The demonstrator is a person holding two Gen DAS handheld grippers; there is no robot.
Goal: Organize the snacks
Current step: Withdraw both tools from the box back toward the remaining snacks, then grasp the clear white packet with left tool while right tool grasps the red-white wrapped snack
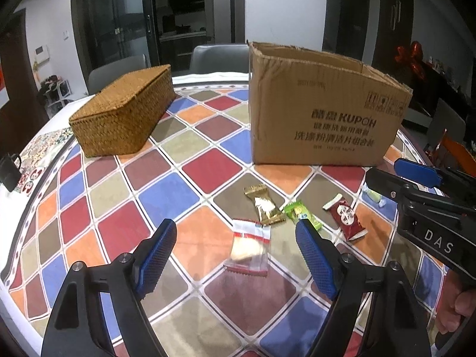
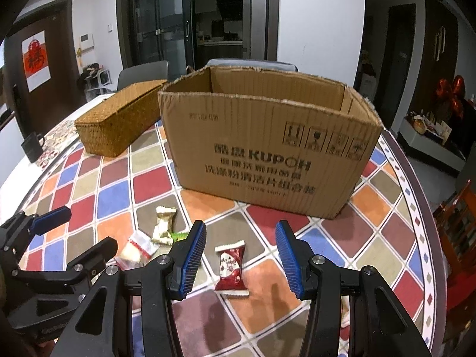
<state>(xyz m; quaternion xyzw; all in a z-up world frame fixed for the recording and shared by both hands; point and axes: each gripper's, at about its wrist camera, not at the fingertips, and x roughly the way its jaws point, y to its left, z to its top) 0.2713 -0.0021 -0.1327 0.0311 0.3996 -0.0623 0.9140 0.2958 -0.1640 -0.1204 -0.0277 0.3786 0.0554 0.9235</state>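
Cardboard box point(image 2: 267, 148) behind snacks point(image 2: 232, 264) — wicker basket point(image 2: 119, 119) left.

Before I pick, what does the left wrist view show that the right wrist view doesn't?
Only the left wrist view: the whole green snack, which the right wrist view mostly hides behind a jaw, and a pale wrapped candy beside the right gripper.

Only the right wrist view: the inside of the open cardboard box, where no contents are visible, and the red door poster.

Both: the woven basket, gold snack, clear packet, red snack between the right jaws, untouched, and the left gripper, empty.
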